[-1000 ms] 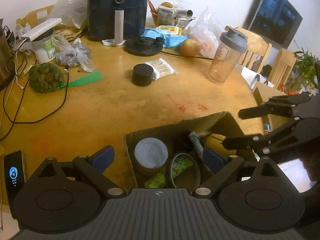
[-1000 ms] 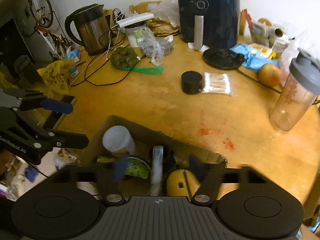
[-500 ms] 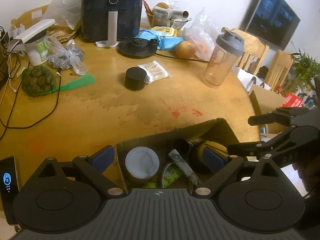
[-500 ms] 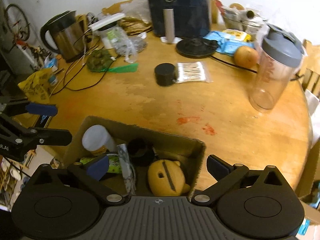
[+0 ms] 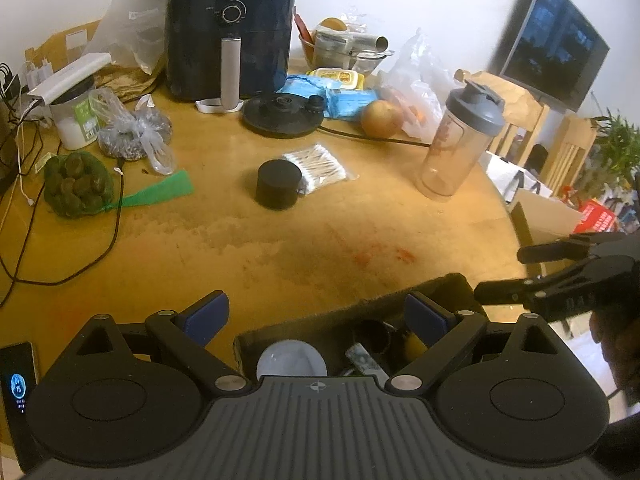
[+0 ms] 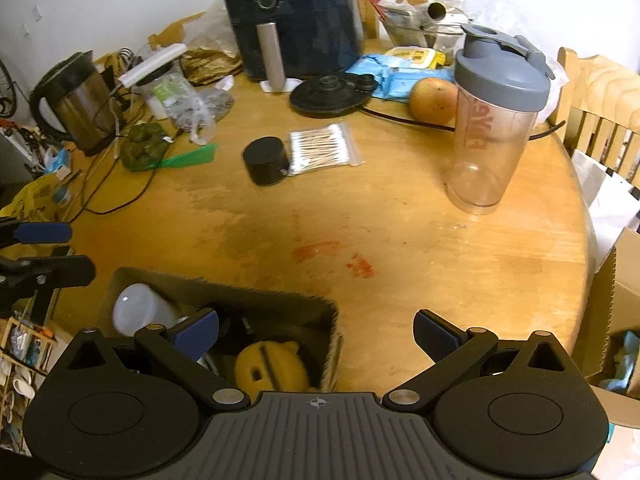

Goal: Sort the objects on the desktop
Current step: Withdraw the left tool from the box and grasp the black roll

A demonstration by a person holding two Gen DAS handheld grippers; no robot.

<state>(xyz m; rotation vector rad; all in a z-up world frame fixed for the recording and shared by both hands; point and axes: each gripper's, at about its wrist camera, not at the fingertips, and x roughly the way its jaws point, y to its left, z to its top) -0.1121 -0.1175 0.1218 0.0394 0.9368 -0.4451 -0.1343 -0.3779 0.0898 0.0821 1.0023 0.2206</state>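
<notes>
Left gripper (image 5: pixel 316 314): jaws wide apart, nothing between pads, above near edge of cardboard box (image 5: pixel 352 312).
Right gripper (image 6: pixel 316 330): jaws spread fully, empty, over box's right corner.
Box contents: white-lidded jar (image 5: pixel 291 358), yellow object (image 6: pixel 266 366), just below both grippers.
Black round container (image 5: pixel 279 184): well ahead, touching cotton swab packet (image 5: pixel 318 163).
Shaker bottle (image 6: pixel 494 120): ahead, to the right.

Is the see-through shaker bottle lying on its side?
No, the shaker bottle stands upright on the table with its grey lid on top.
</notes>
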